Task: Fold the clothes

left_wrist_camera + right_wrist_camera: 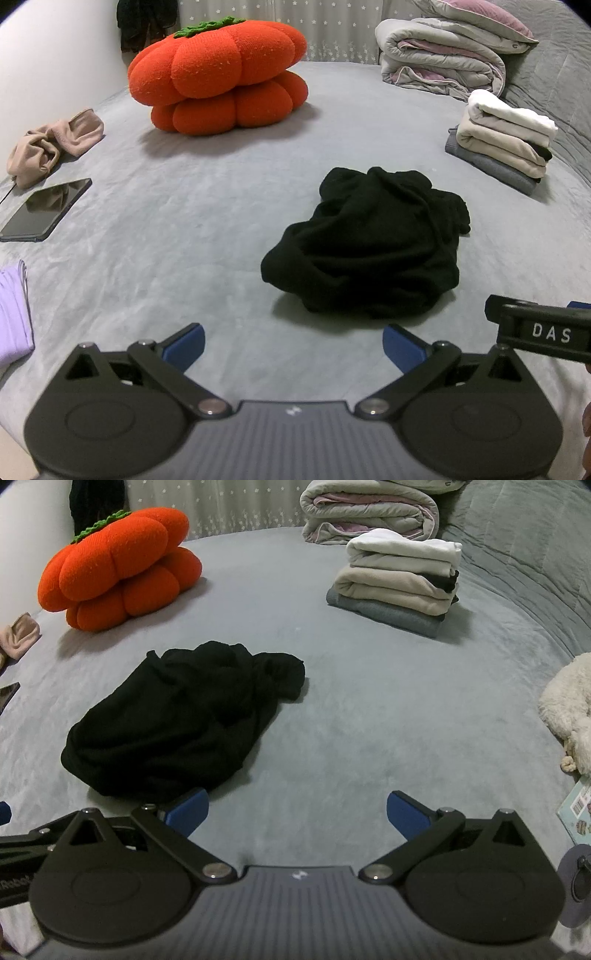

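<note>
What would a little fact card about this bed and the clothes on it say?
surface: grey bed cover
to fold: black garment, crumpled in a heap
already folded: stack of clothes, white on top, grey at the bottom
also lying loose: beige garment, lilac cloth
other things: orange pumpkin cushion, tablet, rolled duvet
left gripper: open, holding nothing
right gripper: open, holding nothing

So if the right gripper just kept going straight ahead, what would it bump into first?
Probably bare bed cover. The right gripper is open, the black garment lies off to its left, and the folded stack sits far ahead, slightly right. Depth is hard to judge.
</note>
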`<state>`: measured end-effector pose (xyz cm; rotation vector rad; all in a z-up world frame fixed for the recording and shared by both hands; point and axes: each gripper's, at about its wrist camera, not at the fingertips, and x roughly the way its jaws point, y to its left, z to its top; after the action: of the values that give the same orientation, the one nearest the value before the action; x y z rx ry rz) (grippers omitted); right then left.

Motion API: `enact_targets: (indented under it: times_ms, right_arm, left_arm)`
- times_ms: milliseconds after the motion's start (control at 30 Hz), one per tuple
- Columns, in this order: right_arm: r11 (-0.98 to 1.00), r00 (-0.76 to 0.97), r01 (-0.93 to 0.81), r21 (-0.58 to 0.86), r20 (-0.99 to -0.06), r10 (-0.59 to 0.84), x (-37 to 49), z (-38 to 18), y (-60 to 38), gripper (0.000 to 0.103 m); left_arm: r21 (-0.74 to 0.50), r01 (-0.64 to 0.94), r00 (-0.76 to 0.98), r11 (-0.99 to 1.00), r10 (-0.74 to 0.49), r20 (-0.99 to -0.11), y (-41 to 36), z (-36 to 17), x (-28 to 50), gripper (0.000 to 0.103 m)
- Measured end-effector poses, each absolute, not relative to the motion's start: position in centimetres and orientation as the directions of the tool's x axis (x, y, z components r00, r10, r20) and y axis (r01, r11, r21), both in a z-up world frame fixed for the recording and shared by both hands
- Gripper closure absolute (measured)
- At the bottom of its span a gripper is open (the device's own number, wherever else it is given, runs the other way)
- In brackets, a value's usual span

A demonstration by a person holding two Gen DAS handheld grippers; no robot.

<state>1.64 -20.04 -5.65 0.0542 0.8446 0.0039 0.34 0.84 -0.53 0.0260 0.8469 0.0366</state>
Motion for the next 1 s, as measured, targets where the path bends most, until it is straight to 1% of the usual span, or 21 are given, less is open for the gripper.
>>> enact_targets:
  times_ms: [400, 667, 867, 1000]
  right_arm:
    - [0.999, 0.663, 0.017, 0.046, -0.748, 0.023, 1.6, -5.8, -19.9, 0.000]
    - [0.998, 0.680, 0.017, 0.063, -0.733, 0.035, 1.7, -4.5, -19.4, 0.000]
    - [0.994, 0.637, -0.047, 0.102, -0.764, 0.109, 4.5, -3.7, -18.5, 0.000]
    - [0.991, 0.613, -0.104, 0.083, -0.780, 0.129, 7.0, -4.1, -17.8, 0.000]
  left_arm:
    - [0.055, -0.014, 0.662, 0.998, 0.050, -0.748, 0.9, -0.3, 0.5, 0.000]
    - [0.050, -0.015, 0.699, 0.999, 0.046, -0.714, 2.5, 1.4, 1.3, 0.000]
    - [0.016, 0.020, 0.725, 1.000, -0.004, -0.689, 3.8, 2.7, 3.6, 0.000]
    - [-0.007, 0.046, 0.733, 0.999, -0.039, -0.679, 4.3, 1.5, 5.6, 0.000]
